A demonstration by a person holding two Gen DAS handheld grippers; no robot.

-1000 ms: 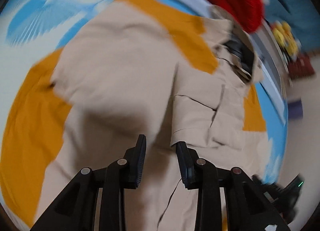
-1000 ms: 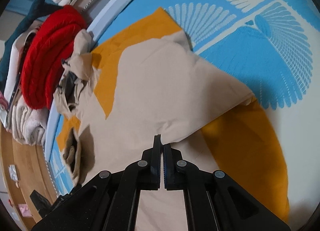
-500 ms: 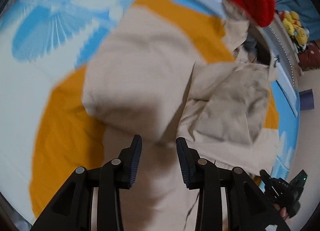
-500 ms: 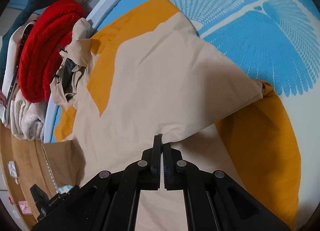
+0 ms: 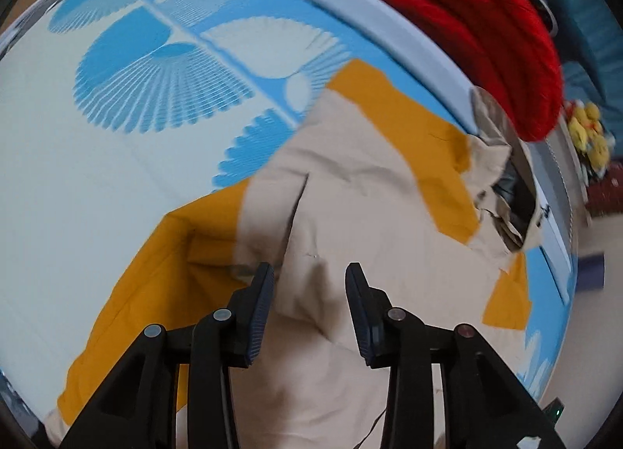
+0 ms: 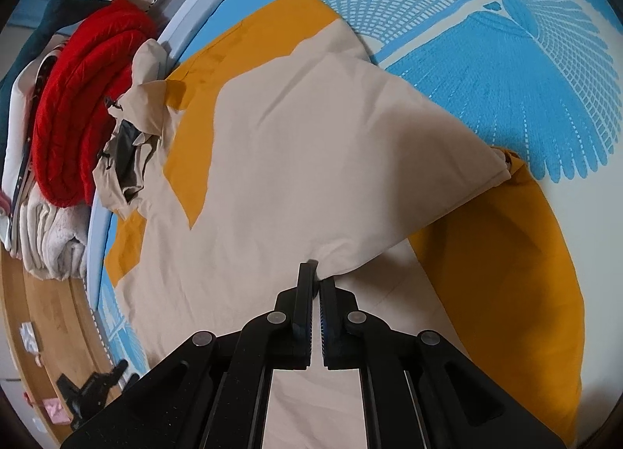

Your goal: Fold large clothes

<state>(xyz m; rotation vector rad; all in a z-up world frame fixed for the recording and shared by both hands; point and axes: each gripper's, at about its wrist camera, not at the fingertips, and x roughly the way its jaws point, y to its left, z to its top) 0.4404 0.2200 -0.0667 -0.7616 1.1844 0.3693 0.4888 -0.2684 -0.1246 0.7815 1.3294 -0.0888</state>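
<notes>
A large beige and mustard jacket (image 6: pixel 280 161) lies spread across a bed (image 6: pixel 506 71) covered in a blue and white fan-patterned sheet, its collar end against the bed's far edge. Beyond that edge sits a stack of folded clothes, a red knit (image 6: pixel 78 106) on top.

One side of the jacket is folded across the body, forming a beige flap. The right gripper (image 6: pixel 315 274) has its jaws pressed almost together, pinching the lower edge of that flap. The left gripper (image 5: pixel 309 277) hovers over the jacket's middle with jaws partly spread and nothing between them; the fabric lies below, untouched by the pads.

The step in hand appears to be laying this side fold flat. To do it well, the right gripper should set the pinched edge down so it runs straight along the jacket's length, then let go without dragging the cloth. The mustard sleeve (image 6: pixel 518 274) sticks out toward the bed's near edge and probably needs tucking in before any crosswise fold. The free left gripper could press the fold to stop it springing back.
</notes>
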